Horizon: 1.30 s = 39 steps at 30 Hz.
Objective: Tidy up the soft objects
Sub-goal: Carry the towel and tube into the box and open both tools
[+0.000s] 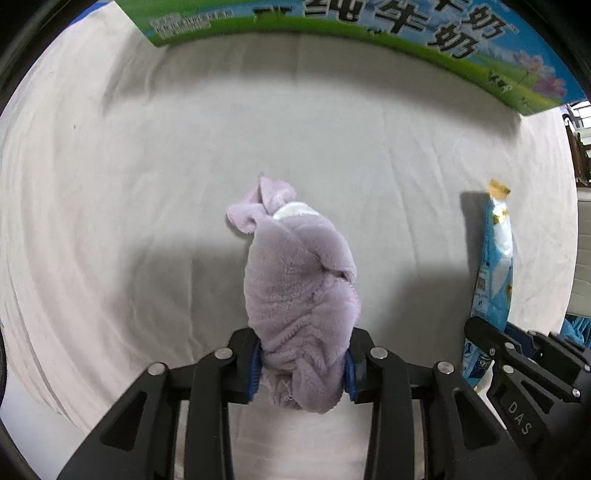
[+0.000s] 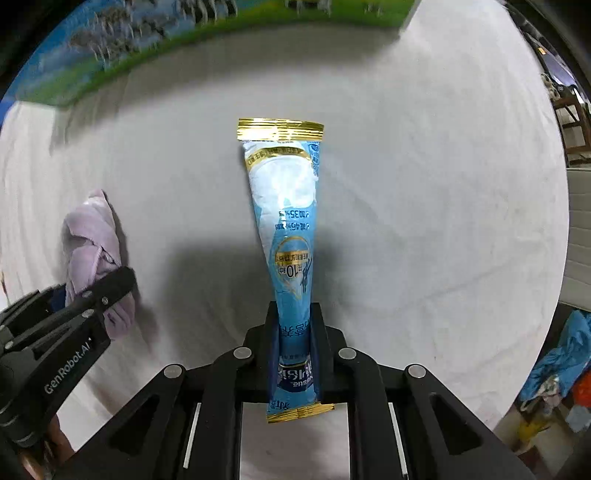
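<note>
My left gripper (image 1: 303,363) is shut on a bunched purple fleece cloth (image 1: 299,280), held above the white sheet (image 1: 147,184); a bit of white fabric shows at its far end. My right gripper (image 2: 294,332) is shut on a long blue sachet with gold sealed ends (image 2: 286,229), held upright above the sheet. The sachet (image 1: 496,258) and the right gripper's finger (image 1: 517,365) show at the right of the left wrist view. The cloth (image 2: 94,251) and the left gripper's finger (image 2: 92,295) show at the left of the right wrist view.
A green and blue milk carton box (image 1: 369,33) stands at the far edge of the sheet; it also spans the top of the right wrist view (image 2: 147,40). Blue clutter (image 2: 565,362) and chairs (image 2: 569,110) lie beyond the table's right edge.
</note>
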Each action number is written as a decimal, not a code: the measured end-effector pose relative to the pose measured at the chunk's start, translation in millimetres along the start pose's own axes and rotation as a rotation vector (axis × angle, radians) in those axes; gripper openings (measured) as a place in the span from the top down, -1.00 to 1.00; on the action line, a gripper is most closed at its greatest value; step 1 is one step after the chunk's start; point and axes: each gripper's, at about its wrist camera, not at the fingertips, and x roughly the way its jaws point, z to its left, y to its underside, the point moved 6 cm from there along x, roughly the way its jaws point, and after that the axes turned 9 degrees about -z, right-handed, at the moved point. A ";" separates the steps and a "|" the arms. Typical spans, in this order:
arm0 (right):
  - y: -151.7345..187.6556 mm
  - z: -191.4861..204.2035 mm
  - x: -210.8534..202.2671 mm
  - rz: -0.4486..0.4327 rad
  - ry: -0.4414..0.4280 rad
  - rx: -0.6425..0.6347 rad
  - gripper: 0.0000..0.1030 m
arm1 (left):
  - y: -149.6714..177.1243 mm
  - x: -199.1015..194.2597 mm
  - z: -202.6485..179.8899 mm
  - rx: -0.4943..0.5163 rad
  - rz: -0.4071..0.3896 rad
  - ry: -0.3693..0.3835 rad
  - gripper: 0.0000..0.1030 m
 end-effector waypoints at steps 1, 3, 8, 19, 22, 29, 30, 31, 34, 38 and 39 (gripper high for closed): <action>-3.5 1.3 0.9 0.002 0.004 -0.015 0.63 | -0.7 0.6 -2.4 0.003 0.005 -0.004 0.30; -10.6 6.4 1.0 0.011 0.015 -0.031 0.63 | 4.5 0.8 -4.7 -0.006 0.014 0.010 0.24; -11.6 4.1 -6.7 0.026 -0.032 0.000 0.59 | 3.0 -18.3 14.5 -0.122 0.017 0.096 0.24; -26.8 -15.1 -18.1 0.037 -0.024 0.044 0.39 | -3.8 -27.4 29.1 -0.185 0.048 0.134 0.24; -37.4 -14.6 -10.8 0.040 -0.026 0.060 0.39 | 1.0 -18.1 19.0 -0.159 0.037 0.101 0.25; -41.8 -16.2 -16.4 0.023 0.033 0.017 0.68 | 7.3 -18.4 -2.5 -0.101 0.018 0.042 0.35; -42.3 -15.5 -19.1 0.018 0.034 0.014 0.71 | 5.9 -20.9 -5.5 -0.096 0.015 0.040 0.35; -43.6 -15.0 -21.6 0.013 0.036 0.009 0.73 | 7.2 -22.2 -8.9 -0.091 0.011 0.037 0.35; -42.9 -10.0 -31.2 -0.010 0.037 0.000 0.75 | 9.6 -31.0 -13.8 -0.080 -0.009 0.040 0.35; -47.2 -4.1 -55.9 -0.051 0.020 -0.016 0.75 | 11.1 -49.0 -18.7 -0.070 -0.038 0.062 0.35; -48.7 -2.1 -65.7 -0.060 0.010 -0.018 0.75 | 9.0 -54.6 -18.4 -0.070 -0.050 0.071 0.35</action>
